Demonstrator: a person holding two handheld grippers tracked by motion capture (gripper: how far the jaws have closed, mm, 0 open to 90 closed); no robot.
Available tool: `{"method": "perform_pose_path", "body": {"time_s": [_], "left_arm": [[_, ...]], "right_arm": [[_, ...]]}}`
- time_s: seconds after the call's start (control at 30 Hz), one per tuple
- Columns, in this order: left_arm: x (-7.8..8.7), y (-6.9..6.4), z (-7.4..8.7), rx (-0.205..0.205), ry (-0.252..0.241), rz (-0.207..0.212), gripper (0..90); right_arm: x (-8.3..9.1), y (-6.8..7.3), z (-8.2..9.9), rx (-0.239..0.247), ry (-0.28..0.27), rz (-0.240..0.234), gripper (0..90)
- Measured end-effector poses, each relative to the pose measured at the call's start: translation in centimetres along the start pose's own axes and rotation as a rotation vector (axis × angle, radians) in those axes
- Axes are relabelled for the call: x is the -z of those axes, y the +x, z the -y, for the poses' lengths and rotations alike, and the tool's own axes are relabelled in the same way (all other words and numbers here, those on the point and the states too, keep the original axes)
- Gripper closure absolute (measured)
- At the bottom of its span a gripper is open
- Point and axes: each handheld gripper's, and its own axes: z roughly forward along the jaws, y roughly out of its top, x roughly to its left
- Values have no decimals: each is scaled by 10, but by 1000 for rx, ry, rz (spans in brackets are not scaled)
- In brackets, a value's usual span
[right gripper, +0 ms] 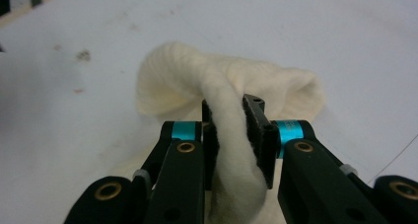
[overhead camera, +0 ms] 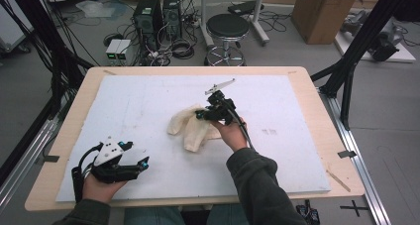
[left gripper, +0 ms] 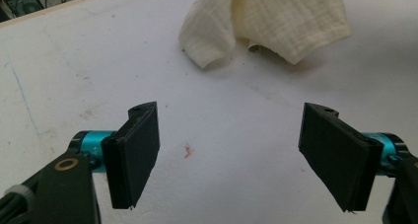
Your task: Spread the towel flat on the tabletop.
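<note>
Cream cloth (overhead camera: pixel 190 126), a crumpled, crinkly-weave piece, lies near the middle of the white foam board (overhead camera: pixel 148 101) that covers the wooden table (overhead camera: pixel 69 121). One bunched fold of it is pinched between the pads of the right gripper (overhead camera: pixel 202 115), whose jaws are pressed together on the fabric. The rest trails loosely on the board toward the person's left. My guess is that the fold is gripped so the cloth can be dragged or lifted by one edge while the remainder follows.

The left gripper (overhead camera: pixel 138 155) rests low at the near left of the board, well apart from the cloth, its jaws spread wide and holding nothing. It looks parked there, perhaps ready to take another corner.

From the high view you get the whole layout: both hands, dark green sleeves, the spacing between tools, and a round black stool (overhead camera: pixel 227 27) on the floor beyond the table. The grip itself is small and unclear there.

The right gripper view settles it: the cloth (right gripper: pixel 231 150) stands as a thick ridge squeezed between the two black pads.

The left gripper view shows the cloth (left gripper: pixel 276 21) from the side, partly raised off the board, and a tiny reddish speck (left gripper: pixel 188 151) on the foam between its open jaws.
</note>
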Motion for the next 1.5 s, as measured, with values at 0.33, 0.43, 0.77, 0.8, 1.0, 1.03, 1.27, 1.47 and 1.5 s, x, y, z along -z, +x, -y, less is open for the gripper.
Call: {"method": "perform_pose_path", "body": {"time_s": [0.33,0.43,0.77,0.8,1.0,1.03,1.27,1.47,1.5], "left_arm": [[-4,2,0,-5,7,12,241],[-4,2,0,-8,9,12,241],[-7,-3,-2,-1,9,14,241],[-8,-2,-2,0,8,18,241],[-10,-5,-4,8,0,24,241],[-10,-5,-4,5,4,26,241],[-10,-5,-4,8,0,26,241],[-10,-4,-4,16,-6,28,241],[-9,-3,-4,14,-6,24,241]], "right_arm": [[-34,-9,6,-8,71,13,620],[-25,-9,4,-6,37,6,537],[29,-4,4,31,-76,-30,454],[35,-2,7,52,-81,-30,458],[49,1,31,94,-59,-23,554],[50,0,35,94,-43,-23,567],[41,-12,61,64,-1,-18,637],[24,-17,74,57,69,-2,640],[21,-17,74,60,79,1,640]]}}
